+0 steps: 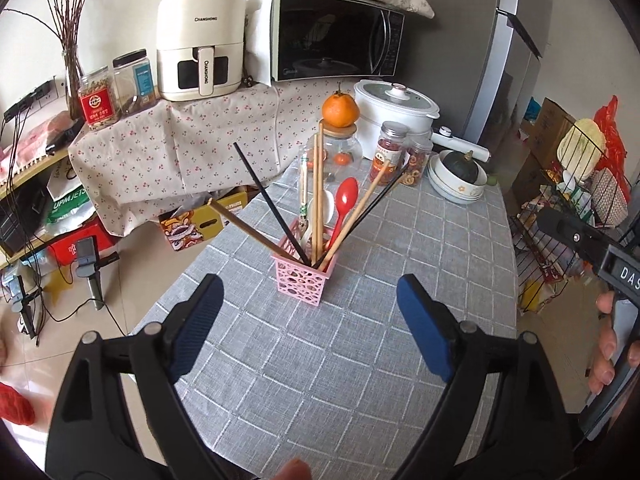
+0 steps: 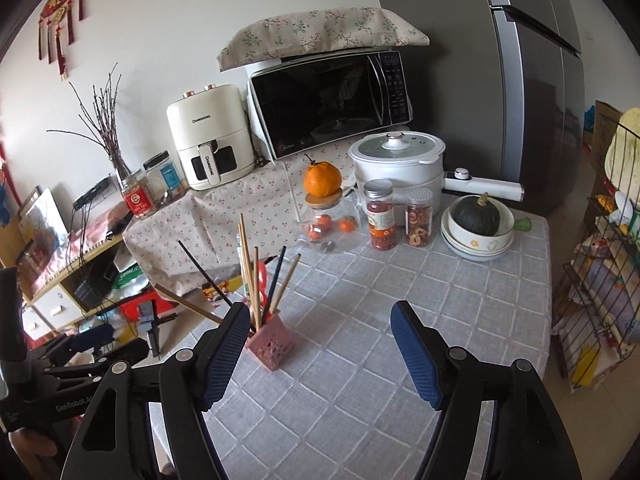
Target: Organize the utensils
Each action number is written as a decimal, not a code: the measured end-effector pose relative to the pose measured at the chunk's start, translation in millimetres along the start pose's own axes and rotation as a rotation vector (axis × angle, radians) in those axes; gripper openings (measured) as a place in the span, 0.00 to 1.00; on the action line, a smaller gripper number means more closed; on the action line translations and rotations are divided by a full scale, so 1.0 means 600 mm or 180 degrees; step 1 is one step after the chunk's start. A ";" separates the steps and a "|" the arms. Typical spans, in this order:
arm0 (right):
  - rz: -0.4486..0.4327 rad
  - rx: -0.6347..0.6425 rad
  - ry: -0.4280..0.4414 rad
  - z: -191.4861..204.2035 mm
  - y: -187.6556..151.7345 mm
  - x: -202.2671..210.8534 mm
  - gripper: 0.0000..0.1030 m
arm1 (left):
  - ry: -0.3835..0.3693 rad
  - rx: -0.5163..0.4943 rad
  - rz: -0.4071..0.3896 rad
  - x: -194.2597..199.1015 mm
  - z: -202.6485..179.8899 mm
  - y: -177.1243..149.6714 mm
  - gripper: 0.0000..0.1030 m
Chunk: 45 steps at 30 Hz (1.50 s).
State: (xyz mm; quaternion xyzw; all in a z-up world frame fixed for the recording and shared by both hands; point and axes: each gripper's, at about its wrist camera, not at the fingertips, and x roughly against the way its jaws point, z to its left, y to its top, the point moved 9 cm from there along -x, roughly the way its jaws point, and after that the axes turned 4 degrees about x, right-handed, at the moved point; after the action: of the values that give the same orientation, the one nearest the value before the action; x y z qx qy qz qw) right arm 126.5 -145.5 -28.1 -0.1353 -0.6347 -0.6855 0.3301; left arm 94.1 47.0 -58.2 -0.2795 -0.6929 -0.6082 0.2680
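While both wrist cameras face the same table [image 1: 360, 360], I get the contents of the pink holder [image 1: 302, 282] clearly only from the left wrist view: a red plastic spoon [image 1: 346, 200], a white spoon [image 1: 326, 208], pale wooden chopsticks [image 1: 318, 196] and black chopsticks [image 1: 272, 204], all standing tilted and fanned outward. From the right wrist view the holder sits partly behind the near finger, and the red spoon is mostly hidden by chopsticks. That view alone shows the red knotted wall ornament [image 2: 60, 4].

Holder: square, perforated plastic lattice, upright on a grey woven cloth with a pale grid pattern. Behind it stand a round glass jar [image 1: 336, 152] with a wooden lid carrying an orange [image 1: 340, 110], two clear ribbed jars [image 1: 390, 152], and stacked ceramic bowls [image 1: 456, 188] holding a dark green squash [image 1: 462, 166].

Left gripper [image 1: 310, 328]: black frame, ribbed blue pads, jaws spread wide, nothing between them, touching nothing; the holder lies just beyond the fingertips.

Right gripper [image 2: 318, 354]: same build, jaws wide apart and empty; only bare cloth shows between the pads.

I see fingers [image 1: 606, 352] wrapped on the right gripper's handle at the left view's edge.
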 end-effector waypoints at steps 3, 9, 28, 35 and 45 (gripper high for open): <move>0.0062 0.0015 -0.0090 -0.023 -0.019 0.030 0.80 | 0.0083 -0.0062 -0.0105 0.023 -0.015 -0.006 0.97; 0.0164 0.0065 -0.0322 -0.060 -0.054 0.068 0.95 | 0.0219 -0.0259 -0.0159 0.039 -0.053 -0.019 0.99; 0.0372 0.0132 -0.0581 -0.091 -0.086 0.066 1.00 | 0.0127 -0.0316 -0.0180 0.034 -0.118 -0.032 0.99; 0.0367 0.0104 -0.0581 -0.088 -0.084 0.064 1.00 | 0.0141 -0.0315 -0.0183 0.035 -0.117 -0.032 0.99; 0.0348 0.0119 -0.0573 -0.081 -0.081 0.060 1.00 | 0.0143 -0.0290 -0.0197 0.038 -0.109 -0.031 0.99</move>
State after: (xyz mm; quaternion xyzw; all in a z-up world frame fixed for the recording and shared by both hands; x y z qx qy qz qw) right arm 80.4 -203.5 -52.1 -0.2246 -0.6662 -0.6395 0.3111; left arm 67.3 -18.6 -47.2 -0.2561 -0.6667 -0.6532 0.2515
